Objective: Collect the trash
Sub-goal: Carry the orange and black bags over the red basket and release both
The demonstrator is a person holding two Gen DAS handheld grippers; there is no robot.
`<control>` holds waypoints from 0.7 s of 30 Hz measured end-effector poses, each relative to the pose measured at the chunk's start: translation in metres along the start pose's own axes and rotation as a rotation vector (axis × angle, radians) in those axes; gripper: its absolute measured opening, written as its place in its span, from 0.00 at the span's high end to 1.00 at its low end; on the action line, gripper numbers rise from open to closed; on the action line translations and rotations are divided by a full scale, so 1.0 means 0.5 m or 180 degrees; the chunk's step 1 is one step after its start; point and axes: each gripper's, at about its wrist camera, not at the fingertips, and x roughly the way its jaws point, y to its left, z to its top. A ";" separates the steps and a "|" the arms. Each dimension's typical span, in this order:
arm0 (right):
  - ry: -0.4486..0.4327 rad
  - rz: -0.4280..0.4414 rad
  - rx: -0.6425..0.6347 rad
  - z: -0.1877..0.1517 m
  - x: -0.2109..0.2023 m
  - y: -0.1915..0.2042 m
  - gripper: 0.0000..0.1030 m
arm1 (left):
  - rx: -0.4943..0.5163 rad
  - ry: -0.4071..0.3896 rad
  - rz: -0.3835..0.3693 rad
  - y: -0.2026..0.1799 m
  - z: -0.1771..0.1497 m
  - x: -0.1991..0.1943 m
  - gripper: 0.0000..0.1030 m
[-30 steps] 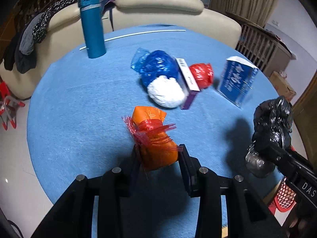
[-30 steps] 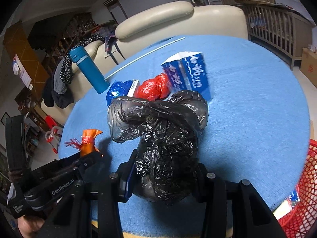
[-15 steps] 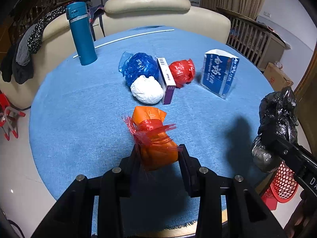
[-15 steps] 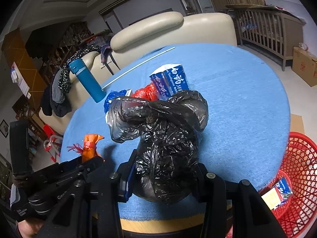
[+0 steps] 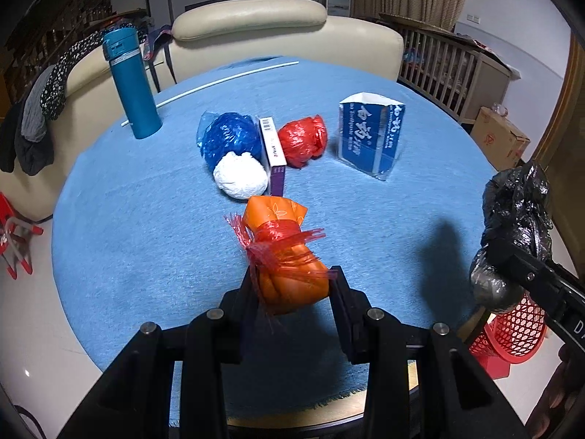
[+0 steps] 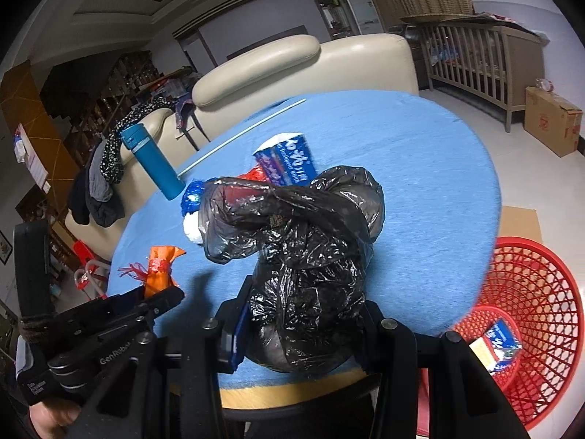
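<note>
My left gripper (image 5: 294, 287) is shut on an orange bag tied with red string (image 5: 283, 256), held above the near edge of the round blue table (image 5: 146, 219). My right gripper (image 6: 301, 323) is shut on a knotted black trash bag (image 6: 303, 256), held over the table's near right edge; it also shows in the left wrist view (image 5: 515, 219). A red mesh basket (image 6: 541, 329) stands on the floor to the right, with a small blue and white box (image 6: 497, 344) inside. The orange bag also shows in the right wrist view (image 6: 159, 270).
On the table lie a blue bag (image 5: 232, 139), a white bag (image 5: 239, 179), a purple box (image 5: 273, 153), a red bag (image 5: 303, 141), a blue carton (image 5: 371, 139), a teal flask (image 5: 129, 84) and a white rod (image 5: 212, 86). A cream sofa (image 5: 256, 33) stands behind.
Both grippers have pulled back and up from the table with their bags. The red basket has come into view at the right.
</note>
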 end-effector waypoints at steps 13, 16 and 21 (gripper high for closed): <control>-0.0125 -0.0387 0.0250 -0.023 -0.085 -0.127 0.54 | 0.0154 -0.0025 -0.0083 -0.040 -0.001 -0.007 0.62; -0.0148 -0.0479 0.0342 -0.032 -0.103 -0.163 0.54 | 0.0237 -0.0028 -0.0114 -0.063 -0.001 -0.010 0.62; -0.0148 -0.0605 0.0487 -0.053 -0.128 -0.218 0.54 | 0.0379 -0.0031 -0.0192 -0.104 0.002 -0.018 0.62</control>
